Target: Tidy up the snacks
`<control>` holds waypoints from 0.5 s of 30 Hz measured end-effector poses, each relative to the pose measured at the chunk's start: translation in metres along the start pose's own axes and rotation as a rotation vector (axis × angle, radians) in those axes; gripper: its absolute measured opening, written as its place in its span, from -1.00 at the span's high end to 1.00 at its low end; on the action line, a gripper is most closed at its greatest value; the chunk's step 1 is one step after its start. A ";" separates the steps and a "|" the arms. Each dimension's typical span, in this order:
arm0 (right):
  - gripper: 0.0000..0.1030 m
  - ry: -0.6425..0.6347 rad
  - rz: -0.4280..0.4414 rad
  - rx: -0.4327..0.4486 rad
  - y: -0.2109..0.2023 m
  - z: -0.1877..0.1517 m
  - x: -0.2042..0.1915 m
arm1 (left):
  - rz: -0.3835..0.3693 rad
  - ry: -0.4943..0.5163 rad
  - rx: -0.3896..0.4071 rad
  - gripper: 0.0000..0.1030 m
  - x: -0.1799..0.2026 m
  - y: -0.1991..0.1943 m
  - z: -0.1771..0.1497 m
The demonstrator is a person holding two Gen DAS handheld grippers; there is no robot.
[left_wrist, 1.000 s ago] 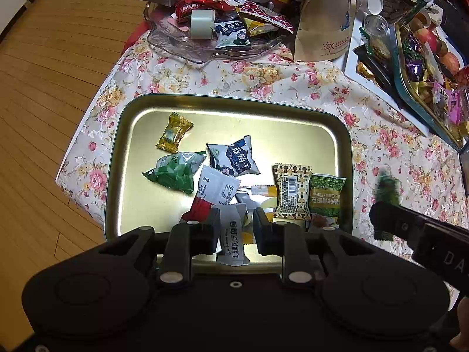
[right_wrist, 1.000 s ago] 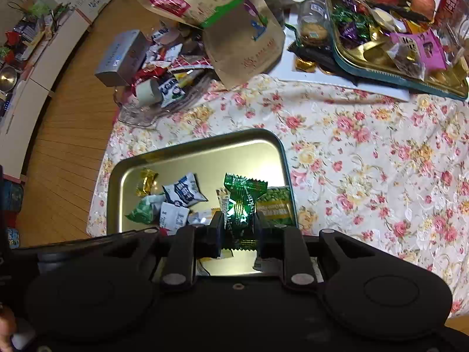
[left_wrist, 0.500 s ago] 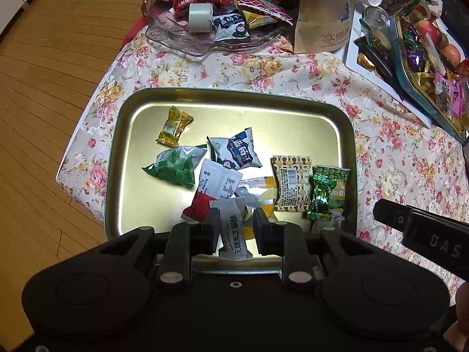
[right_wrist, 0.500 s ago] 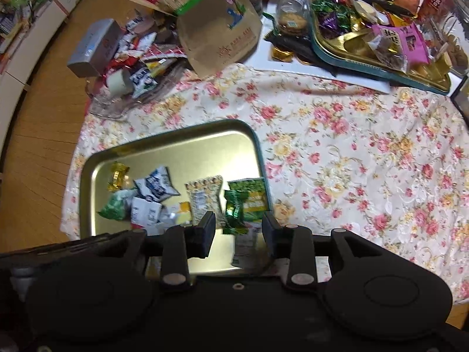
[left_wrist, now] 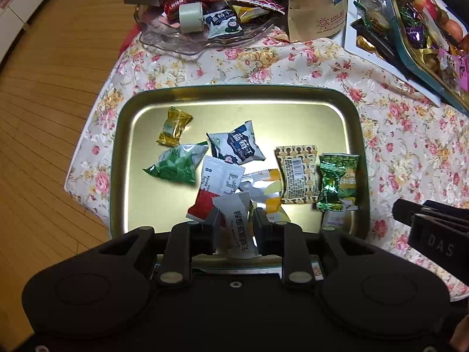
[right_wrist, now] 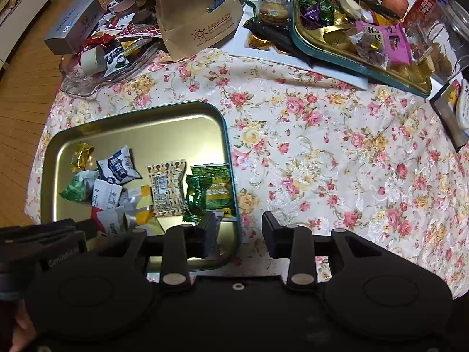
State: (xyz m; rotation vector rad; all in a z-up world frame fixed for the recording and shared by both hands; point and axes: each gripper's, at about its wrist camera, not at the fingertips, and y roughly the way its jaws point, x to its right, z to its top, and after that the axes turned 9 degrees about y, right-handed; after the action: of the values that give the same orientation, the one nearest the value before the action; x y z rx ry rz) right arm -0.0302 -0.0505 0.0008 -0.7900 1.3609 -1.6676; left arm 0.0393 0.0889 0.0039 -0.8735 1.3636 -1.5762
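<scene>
A gold tray [left_wrist: 234, 94] [right_wrist: 140, 117] on the flowered cloth holds several snack packets. My left gripper [left_wrist: 236, 228] hangs over the tray's near edge, shut on a white packet [left_wrist: 239, 234] with dark lettering. A shiny green candy [left_wrist: 329, 187] [right_wrist: 198, 198] lies in the tray on a green pea packet [right_wrist: 218, 187], beside a patterned beige packet [left_wrist: 297, 176]. My right gripper [right_wrist: 239, 234] is open over the tray's right rim, nothing between its fingers. Its left finger [right_wrist: 209, 228] sits just below the green candy.
At the back stand a glass dish [left_wrist: 181, 47] of mixed snacks, a brown paper bag [right_wrist: 202, 14] and a grey box [right_wrist: 73, 23]. A second tray [right_wrist: 351, 55] of sweets and fruit lies back right. Wooden floor drops off at the left.
The right gripper opened and let the green candy go; it now lies in the tray. The gripper has shifted right to the tray's rim. The left still holds the white packet.
</scene>
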 end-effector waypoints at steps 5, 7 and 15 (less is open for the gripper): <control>0.28 -0.019 -0.010 0.013 -0.001 -0.002 0.001 | 0.019 0.000 0.000 0.33 0.001 0.001 0.001; 0.28 -0.020 -0.008 0.012 -0.001 -0.003 0.001 | 0.027 -0.005 0.002 0.33 0.000 0.001 0.001; 0.28 -0.022 -0.011 0.013 -0.002 -0.004 0.002 | 0.040 -0.008 0.012 0.33 0.001 0.001 0.001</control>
State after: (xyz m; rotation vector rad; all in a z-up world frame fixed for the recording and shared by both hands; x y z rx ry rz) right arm -0.0348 -0.0508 0.0016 -0.8077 1.3312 -1.6703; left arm 0.0399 0.0875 0.0034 -0.8395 1.3561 -1.5475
